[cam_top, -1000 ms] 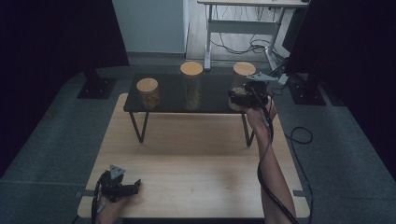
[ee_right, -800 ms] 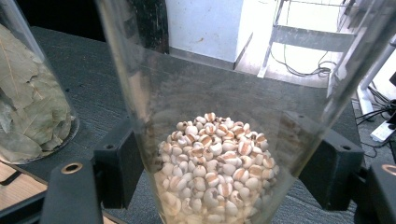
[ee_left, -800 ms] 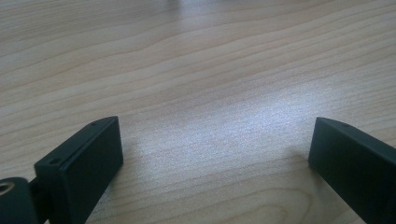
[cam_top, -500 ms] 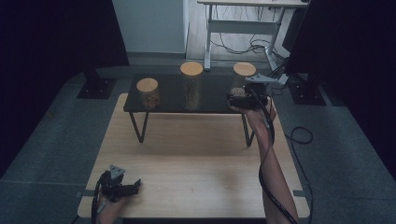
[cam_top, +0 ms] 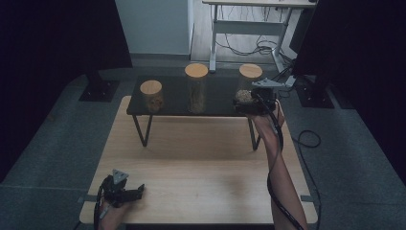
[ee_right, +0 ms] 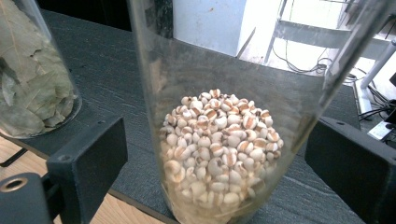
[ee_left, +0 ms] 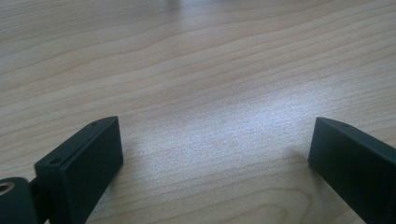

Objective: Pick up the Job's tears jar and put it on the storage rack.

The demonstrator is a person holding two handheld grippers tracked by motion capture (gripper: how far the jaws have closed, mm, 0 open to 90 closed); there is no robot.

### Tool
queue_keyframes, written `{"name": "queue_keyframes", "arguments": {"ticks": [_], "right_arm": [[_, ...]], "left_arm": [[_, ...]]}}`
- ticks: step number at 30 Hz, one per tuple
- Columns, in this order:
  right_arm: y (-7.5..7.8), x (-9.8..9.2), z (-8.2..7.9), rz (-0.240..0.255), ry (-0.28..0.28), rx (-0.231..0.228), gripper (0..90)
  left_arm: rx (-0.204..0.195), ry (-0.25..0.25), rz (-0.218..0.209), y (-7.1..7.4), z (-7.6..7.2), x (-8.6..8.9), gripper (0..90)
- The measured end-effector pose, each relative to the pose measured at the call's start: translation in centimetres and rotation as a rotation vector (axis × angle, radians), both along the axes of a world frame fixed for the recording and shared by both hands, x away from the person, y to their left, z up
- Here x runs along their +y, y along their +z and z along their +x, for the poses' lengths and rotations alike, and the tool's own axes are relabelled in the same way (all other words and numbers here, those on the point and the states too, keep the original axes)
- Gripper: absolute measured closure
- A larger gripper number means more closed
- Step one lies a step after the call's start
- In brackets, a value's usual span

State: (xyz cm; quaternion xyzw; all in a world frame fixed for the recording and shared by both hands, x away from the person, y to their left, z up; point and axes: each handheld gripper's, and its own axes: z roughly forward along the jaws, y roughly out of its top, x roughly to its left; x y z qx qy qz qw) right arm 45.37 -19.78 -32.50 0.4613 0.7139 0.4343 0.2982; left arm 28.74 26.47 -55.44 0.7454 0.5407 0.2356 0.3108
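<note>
- Fingers first, from the high view: your right gripper (cam_top: 250, 99) sits at the right end of the black shelf (cam_top: 174, 103), right up against the jar of pale grains (cam_top: 248, 82), and its fingers have just been opening. From this far off you cannot tell whether they touch the glass.
- Your left gripper (cam_top: 125, 191) rests at the near left corner of the wooden worktop (cam_top: 201, 163), well apart from the shelf, with its fingers spread.
- On the shelf you see three jars with round wooden lids: the jar of pale grains at the right, a tall middle jar (cam_top: 197, 88) and a shorter left jar (cam_top: 152, 96).
- Left gripper view: your fingers (ee_left: 84, 163) stand wide apart, low over bare wood grain, with nothing between them.
- Right gripper view: the jar of pale grains (ee_right: 219, 154) stands upright on the dark shelf (ee_right: 107, 70), directly between your fingers (ee_right: 91, 163).
- Both fingers stand clear of the glass, with a gap showing on each side, so you are not pinching the jar.
- Pale grains fill the lower part of the jar; the glass above them is empty.
- At the left edge a jar of dried leaves (ee_right: 32, 88) stands on the same shelf, beside the jar of pale grains and apart from it.
</note>
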Motion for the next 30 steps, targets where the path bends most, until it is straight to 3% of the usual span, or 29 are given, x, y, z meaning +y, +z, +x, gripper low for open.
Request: {"name": "queue_keyframes", "arguments": {"ticks": [16, 30], "right_arm": [[0.1, -0.7, -1.0, 0.01, -0.008, -0.029, 3.9], [0.7, -0.7, -2.3, -0.015, -0.005, -0.046, 4.0]], "left_arm": [[0.0, 0.0, 0.0, 0.0, 0.0, 0.0, 2.6], [0.0, -0.001, 0.0, 0.0, 0.0, 0.0, 2.6]]}}
